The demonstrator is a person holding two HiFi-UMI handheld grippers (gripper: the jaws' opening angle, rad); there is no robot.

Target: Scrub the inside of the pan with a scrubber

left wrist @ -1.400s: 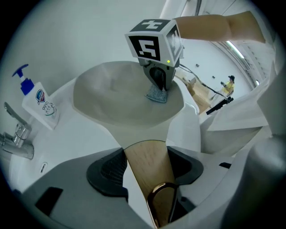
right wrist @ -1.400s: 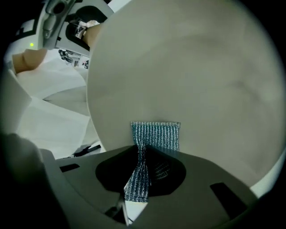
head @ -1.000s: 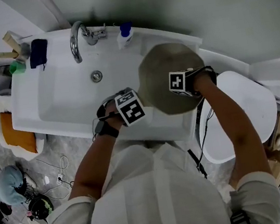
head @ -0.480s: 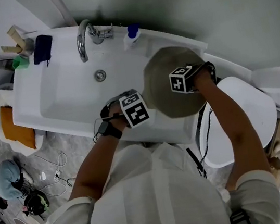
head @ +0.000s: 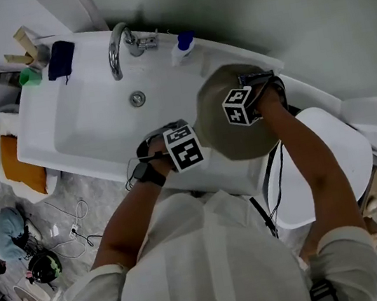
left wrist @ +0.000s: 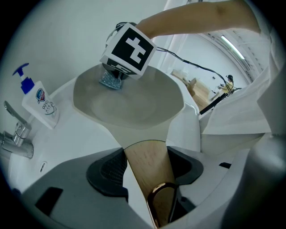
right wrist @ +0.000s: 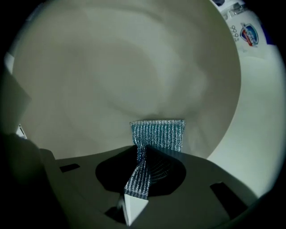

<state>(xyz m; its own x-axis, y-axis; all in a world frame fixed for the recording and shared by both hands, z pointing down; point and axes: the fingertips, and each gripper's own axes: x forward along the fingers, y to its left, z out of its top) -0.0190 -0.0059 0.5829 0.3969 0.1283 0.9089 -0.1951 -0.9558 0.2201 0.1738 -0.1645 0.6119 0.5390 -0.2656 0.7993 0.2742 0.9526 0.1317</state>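
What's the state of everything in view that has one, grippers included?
left gripper, shut on the pan handle
right gripper, shut on the scrubber
scrubber, crumpled between the jaws, its free end against the pan's inside
pan, inside up, no water seen in it
faucet, no water running
pump bottle, upright beside the faucet

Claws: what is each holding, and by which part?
Left claw grips the pan by its wooden handle. Right claw pinches the scrubber by its near end, its free end in the pan.
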